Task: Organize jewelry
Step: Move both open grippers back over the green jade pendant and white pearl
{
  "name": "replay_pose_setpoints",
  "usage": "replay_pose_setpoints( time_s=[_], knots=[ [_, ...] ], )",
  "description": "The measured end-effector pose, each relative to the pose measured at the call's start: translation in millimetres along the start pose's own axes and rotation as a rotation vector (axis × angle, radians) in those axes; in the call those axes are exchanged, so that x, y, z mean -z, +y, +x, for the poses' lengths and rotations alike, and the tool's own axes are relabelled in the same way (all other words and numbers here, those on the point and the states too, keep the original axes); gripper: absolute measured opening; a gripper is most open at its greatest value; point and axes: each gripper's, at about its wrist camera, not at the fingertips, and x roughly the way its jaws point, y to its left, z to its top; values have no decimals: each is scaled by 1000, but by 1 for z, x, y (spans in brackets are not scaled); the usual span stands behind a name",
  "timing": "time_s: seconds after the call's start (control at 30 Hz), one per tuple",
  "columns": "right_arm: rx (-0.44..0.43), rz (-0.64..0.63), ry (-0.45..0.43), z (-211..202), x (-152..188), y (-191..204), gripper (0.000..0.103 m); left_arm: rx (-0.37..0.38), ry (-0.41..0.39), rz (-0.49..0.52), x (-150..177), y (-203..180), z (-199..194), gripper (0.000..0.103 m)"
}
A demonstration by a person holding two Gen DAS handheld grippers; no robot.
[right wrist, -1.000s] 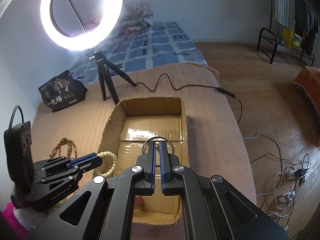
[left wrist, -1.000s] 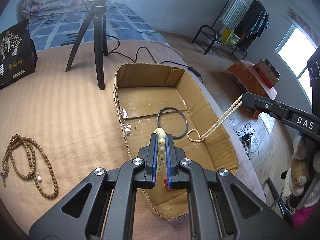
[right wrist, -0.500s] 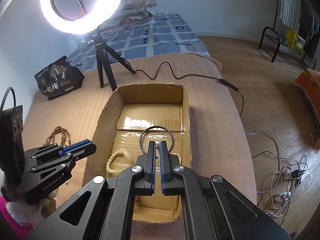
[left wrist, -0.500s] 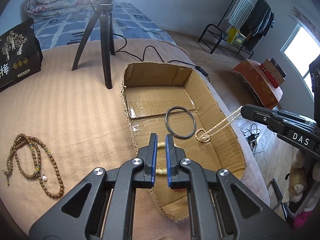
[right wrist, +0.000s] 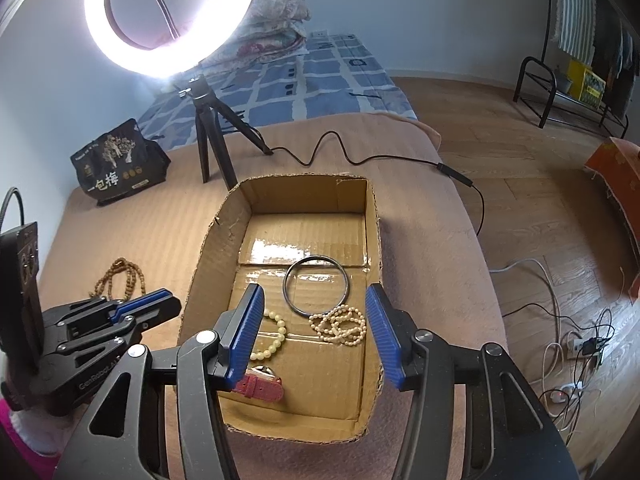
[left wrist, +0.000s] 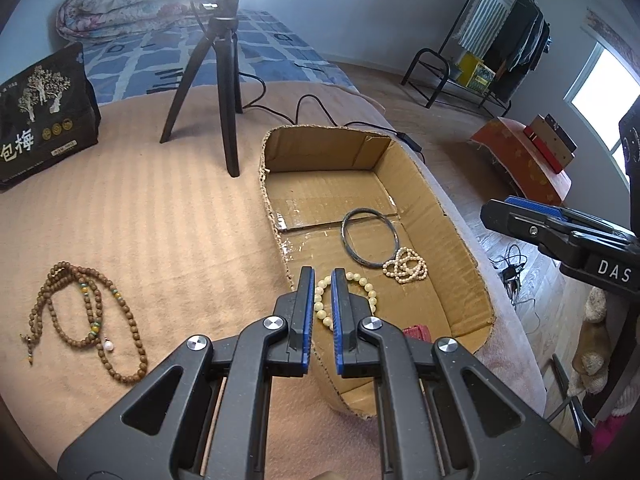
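Jewelry left to sort: we count one piece outside the cardboard box (left wrist: 448, 240), the brown wooden bead necklace (left wrist: 86, 312), lying on the tan blanket (left wrist: 168, 240). From the left gripper (left wrist: 321, 276) outward: its jaws stand a narrow gap apart with nothing between them, poised over the near left wall of the box. Seen through that gap, on the box floor, is the pale bead bracelet (left wrist: 346, 300). The right gripper (right wrist: 316, 308) hangs above the box with jaws spread wide, also holding nothing. Beyond it on the box floor, the small pearl strand (right wrist: 340, 326) lies in a heap touching the dark bangle (right wrist: 316, 286) at 12 o'clock, and a red watch strap (right wrist: 260, 388) sits near the front wall. The key relation: in the left wrist view the wooden necklace lies at about 9 o'clock from the left gripper, well apart from the box, long axis running roughly 11 to 5 o'clock. We judge the left gripper the nearer one, since the box stands between the right gripper and the necklace. Slack loops may snag or trail on pickup.
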Motion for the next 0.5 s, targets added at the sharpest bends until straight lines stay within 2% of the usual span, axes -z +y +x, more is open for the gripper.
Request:
replay_pose_setpoints(
  time_s=[0.07, 0.4, 0.5],
  knots=[
    [4, -7, -5, -1, 0, 2, 58, -6, -4, 1, 0, 1, -4, 6],
    [23, 9, -58, -15, 0, 11, 60, -44, -34, 10, 5, 15, -35, 6],
    [20, 24, -77, -19, 1, 14, 63, -61, -46, 19, 8, 22, -48, 7]
  ],
)
